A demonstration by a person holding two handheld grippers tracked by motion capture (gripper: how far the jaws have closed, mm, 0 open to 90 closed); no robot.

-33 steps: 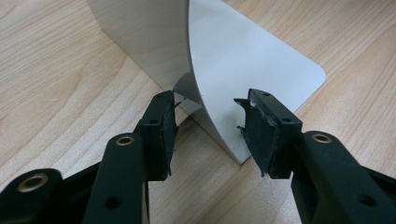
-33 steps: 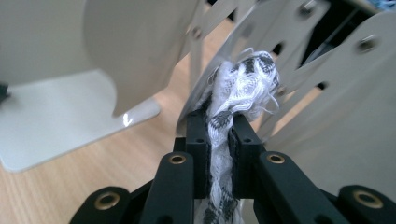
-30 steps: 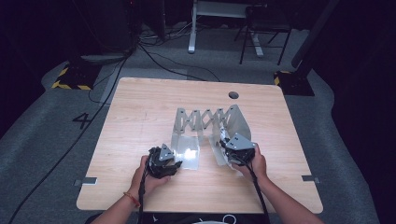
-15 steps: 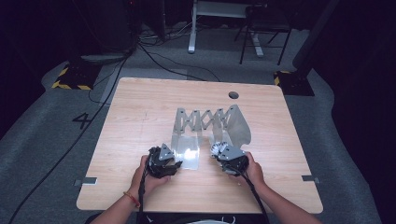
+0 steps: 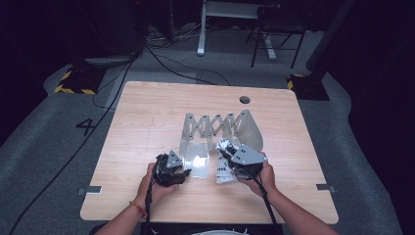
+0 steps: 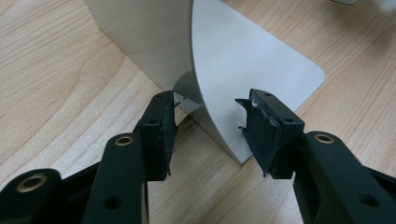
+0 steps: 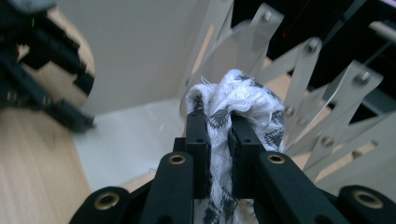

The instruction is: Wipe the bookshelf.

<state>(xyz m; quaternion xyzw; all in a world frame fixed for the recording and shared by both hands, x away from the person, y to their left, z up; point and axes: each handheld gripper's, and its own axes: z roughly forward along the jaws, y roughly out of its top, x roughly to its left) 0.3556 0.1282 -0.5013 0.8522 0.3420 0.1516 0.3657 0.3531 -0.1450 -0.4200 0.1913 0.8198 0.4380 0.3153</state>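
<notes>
R gripper (image 7: pixel 219 126) jaws pinch a black-and-white cloth (image 7: pixel 243 100); L gripper (image 6: pixel 210 128) jaws spread w/ metal rack's (image 6: pixel 243 60) upright plate edge between, untouched.

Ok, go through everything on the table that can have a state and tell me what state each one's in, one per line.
Left gripper: open, jaws either side of the bookend's upright plate edge, not pressing it.
Right gripper: shut on the cloth, held above the table.
Cloth: black-and-white patterned, bunched up and pinched.
Accordion rack: stretched out, standing upright on the table.
Bookend: standing, base flat on the table.
</notes>
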